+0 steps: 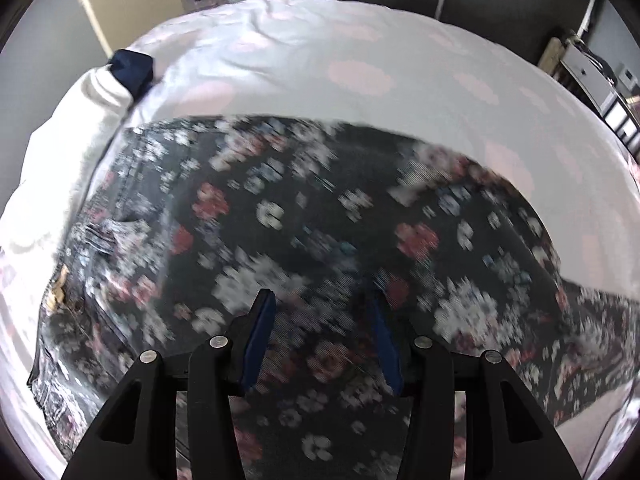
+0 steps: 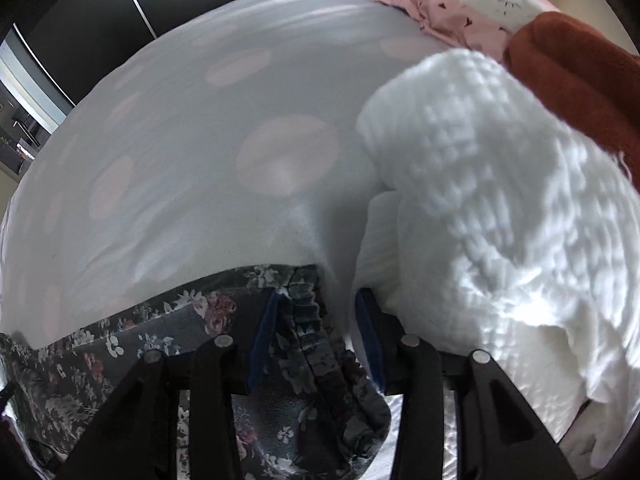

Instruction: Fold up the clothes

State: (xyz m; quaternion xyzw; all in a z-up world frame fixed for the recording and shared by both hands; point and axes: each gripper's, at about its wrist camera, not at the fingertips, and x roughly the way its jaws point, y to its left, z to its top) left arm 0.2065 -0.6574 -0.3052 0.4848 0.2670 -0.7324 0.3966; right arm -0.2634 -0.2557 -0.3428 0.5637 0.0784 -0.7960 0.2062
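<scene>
Floral garment (image 1: 320, 220), ruffled edge between right claw (image 2: 316, 304) pads

Floral garment (image 1: 304, 216) smeared by motion blur in the left wrist view; print unreadable, weave not to be told. Its near part cut off by the lower edge, partly hidden behind the left tool (image 1: 320, 308). In the right wrist view, ruffled hem of the garment (image 2: 308, 320) lying between the fingers of the right tool (image 2: 316, 312), contact with the pads not to be told. White knit (image 2: 500, 200) blurred, cut off at the right edge. Rust-coloured cloth (image 2: 580, 80) and pink cloth (image 2: 440, 4) cut by the rim. Dark blue item (image 1: 134, 70) at the bed's (image 1: 360, 60) far corner too small to name.
</scene>
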